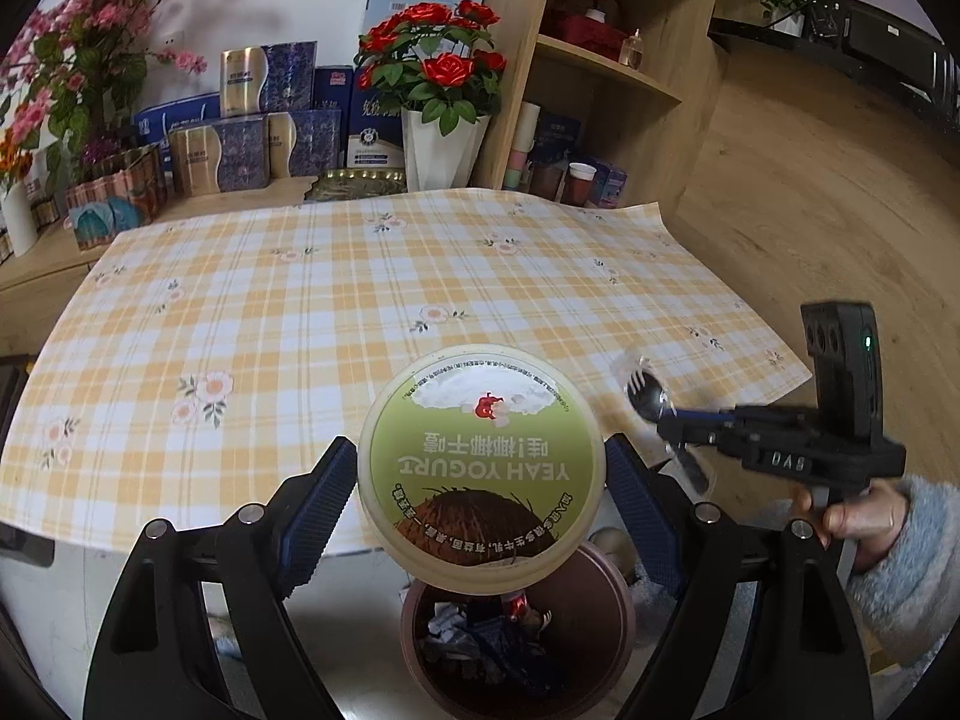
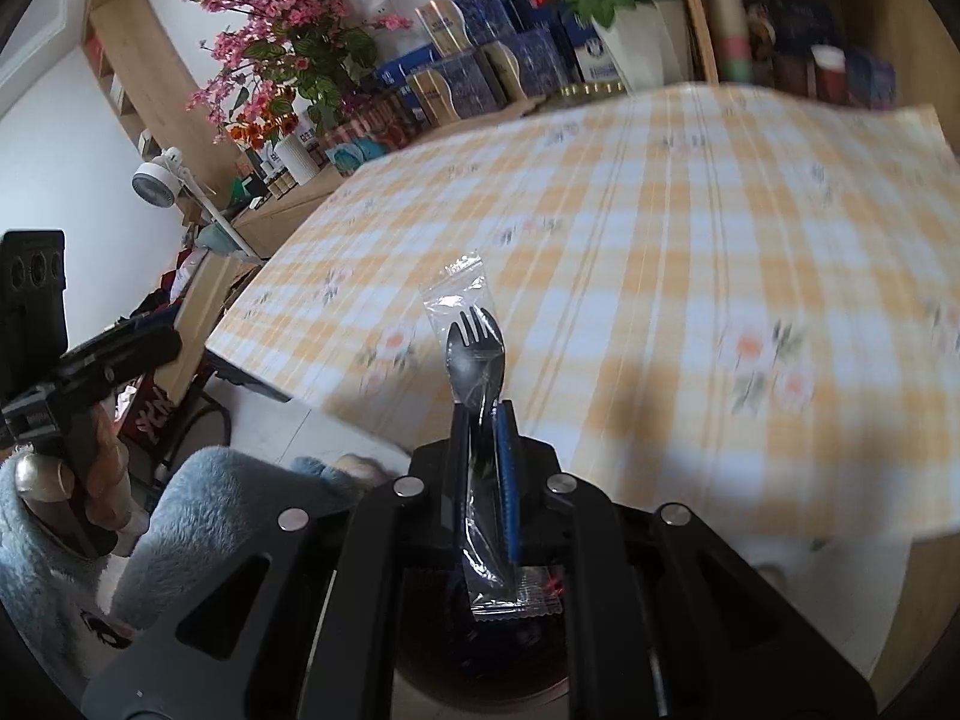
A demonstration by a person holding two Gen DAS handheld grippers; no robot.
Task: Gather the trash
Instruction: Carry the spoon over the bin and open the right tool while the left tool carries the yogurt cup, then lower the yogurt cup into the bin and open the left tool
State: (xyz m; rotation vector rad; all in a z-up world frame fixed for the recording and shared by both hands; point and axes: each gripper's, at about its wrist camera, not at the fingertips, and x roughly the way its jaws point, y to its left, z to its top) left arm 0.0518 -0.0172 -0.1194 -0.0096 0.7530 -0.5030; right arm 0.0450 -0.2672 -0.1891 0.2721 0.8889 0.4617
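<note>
The left claw grasps a round pale-yellow yogurt tub with a green printed lid, its blue ribbed pads pressed against the tub's sides at 9 and 3 o'clock. Directly below the tub, at 6 o'clock in the left wrist view, stands a round brown plastic waste bin on the floor, with crumpled wrappers and dark scraps inside. The right claw is clenched on a black plastic spork sealed in a clear plastic sleeve; the tines stick out beyond the fingertips toward 12 o'clock, and the sleeve's tail hangs back between the jaws over the same bin, seen dimly at 6 o'clock. In the left wrist view the right claw and its spork appear at 3 o'clock, gripped by a hand in a fluffy grey-blue sleeve. Both claws hover just off the near edge of the table, which is covered with a yellow-and-white checked floral cloth. Potted red roses stand behind it at 12 o'clock.
</note>
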